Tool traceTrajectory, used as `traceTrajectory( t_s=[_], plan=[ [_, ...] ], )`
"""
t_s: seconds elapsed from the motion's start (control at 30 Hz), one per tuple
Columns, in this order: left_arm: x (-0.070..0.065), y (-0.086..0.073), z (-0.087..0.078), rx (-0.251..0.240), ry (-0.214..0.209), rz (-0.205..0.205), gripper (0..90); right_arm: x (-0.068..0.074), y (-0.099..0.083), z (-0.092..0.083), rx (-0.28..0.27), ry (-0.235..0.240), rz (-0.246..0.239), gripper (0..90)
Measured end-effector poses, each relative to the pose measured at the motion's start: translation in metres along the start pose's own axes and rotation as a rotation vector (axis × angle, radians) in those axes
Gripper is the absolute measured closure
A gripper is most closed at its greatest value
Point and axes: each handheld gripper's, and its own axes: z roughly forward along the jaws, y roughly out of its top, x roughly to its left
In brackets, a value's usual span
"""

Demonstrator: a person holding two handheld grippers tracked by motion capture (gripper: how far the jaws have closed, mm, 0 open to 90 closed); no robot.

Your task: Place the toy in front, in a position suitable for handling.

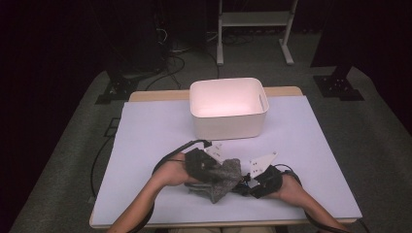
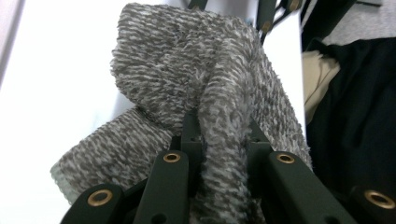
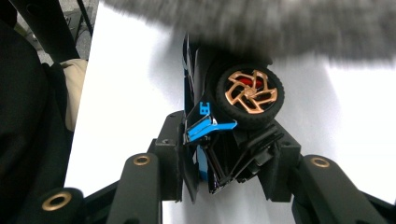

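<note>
A desk [image 1: 145, 145] covered in pale lilac is stretching away from the person, and a white plastic bin [image 1: 228, 125] is sitting well apart at its far middle. Near the front edge, two forearms are coming in from below, each hand holding a set of tongs. The left tongs [image 1: 206, 170] are gripping a grey fuzzy cloth [image 1: 224, 177]: in the left gripper view the jaws are pinching a thick fold of it [image 2: 219, 140], with the rest bunching up and away from them. The right tongs [image 1: 252, 183] are clamping a small black and blue toy car [image 3: 224, 135] from the tail end, so its length is running straight out from the jaws, and a bronze-spoked wheel [image 3: 251, 94] is facing the camera. The cloth is hanging just above and across the car's front end, touching or nearly so. The left hand is the one carrying the cloth toward the car, so wiping looks like the work in hand, with the cloth lying to the left of the car.
</note>
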Motion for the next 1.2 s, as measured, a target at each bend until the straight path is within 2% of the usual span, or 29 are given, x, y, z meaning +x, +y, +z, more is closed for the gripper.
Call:
traceTrajectory(
  t_s=[0.1, 0.2, 0.23, 0.3, 0.43, 0.57, 0.63, 0.77, 0.9, 1.07, 1.2],
  plan=[
    [0.003, -0.014, -0.012, -0.008, 0.027, -0.032, 76.2, 0.000, 0.000, 0.000, 0.003, -0.002, -0.001, 57.0],
    [0.006, -0.028, -0.022, 0.019, 0.078, -0.064, 76.2, 0.000, 0.000, 0.000, 0.001, -0.001, -0.001, 57.0],
    [0.008, -0.033, -0.026, 0.014, 0.082, -0.073, 76.1, 0.000, 0.000, 0.000, 0.001, 0.000, 0.000, 57.0],
    [0.009, -0.041, -0.031, -0.023, 0.062, -0.101, 76.2, 0.000, 0.000, 0.000, 0.000, 0.000, -0.002, 57.0],
    [0.007, -0.041, -0.030, -0.029, 0.053, -0.096, 76.2, 0.000, 0.000, 0.000, 0.001, 0.002, 0.000, 57.0],
    [0.005, -0.028, -0.023, -0.024, 0.041, -0.061, 76.1, 0.000, 0.000, 0.000, 0.002, 0.001, 0.003, 57.0],
    [0.005, -0.018, -0.017, -0.008, 0.038, -0.030, 76.1, 0.000, 0.000, 0.000, 0.002, 0.000, 0.003, 57.0],
    [0.000, 0.009, -0.002, -0.005, 0.005, 0.028, 76.2, 0.000, 0.000, 0.000, 0.001, -0.002, 0.002, 57.0],
    [-0.005, 0.037, 0.021, 0.038, -0.020, 0.100, 76.3, 0.000, 0.000, 0.000, -0.003, 0.002, 0.006, 57.0],
    [-0.006, 0.058, 0.035, 0.045, -0.047, 0.122, 76.2, 0.000, -0.001, 0.000, -0.009, 0.004, 0.010, 57.0],
    [-0.004, 0.056, 0.035, 0.045, -0.053, 0.114, 76.3, -0.001, -0.001, 0.000, -0.012, 0.007, 0.008, 57.0]
  ],
)
